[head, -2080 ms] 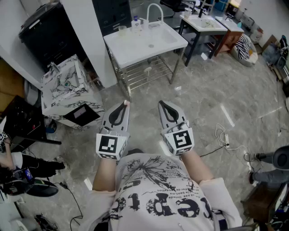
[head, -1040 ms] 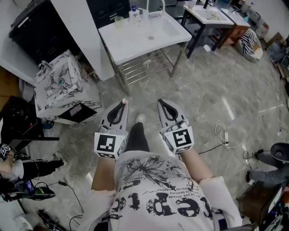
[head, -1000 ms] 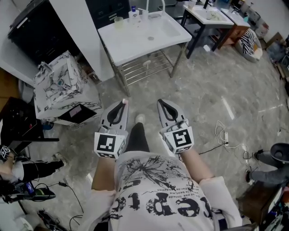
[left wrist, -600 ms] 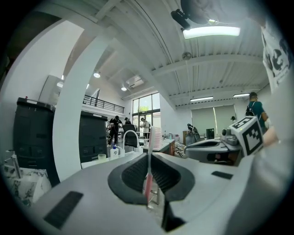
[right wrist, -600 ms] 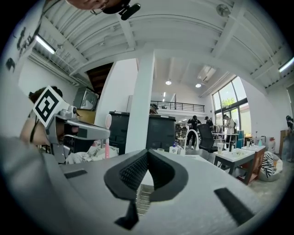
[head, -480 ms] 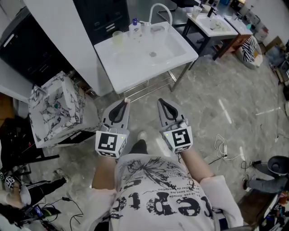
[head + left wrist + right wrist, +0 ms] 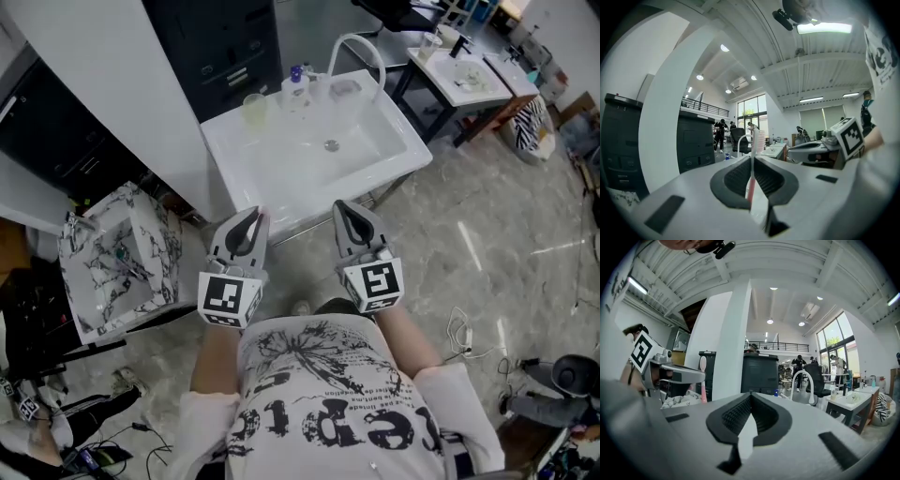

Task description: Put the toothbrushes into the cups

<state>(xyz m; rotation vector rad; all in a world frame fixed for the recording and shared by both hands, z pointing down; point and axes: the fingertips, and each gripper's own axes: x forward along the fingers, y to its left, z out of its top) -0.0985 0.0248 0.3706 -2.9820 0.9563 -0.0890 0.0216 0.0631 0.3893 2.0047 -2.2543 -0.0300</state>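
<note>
My left gripper is shut on a pink toothbrush, whose bristle head stands up past the jaws. That brush's pink tip shows just short of the white sink table's near edge. Beside it my right gripper is shut with nothing between its jaws. At the back of the sink stand a yellowish cup, a clear cup and a blue-capped bottle beside a curved white faucet. From the right gripper view I see the left gripper and the toothbrush.
A marble-patterned box stands on the floor to the left of the sink. A black cabinet and a white pillar are behind it. Another white table is at the back right. A cable lies on the floor at the right.
The sink table has come much closer and now lies just ahead of both grippers. The grippers keep the same pose, the left still shut on the toothbrush.
</note>
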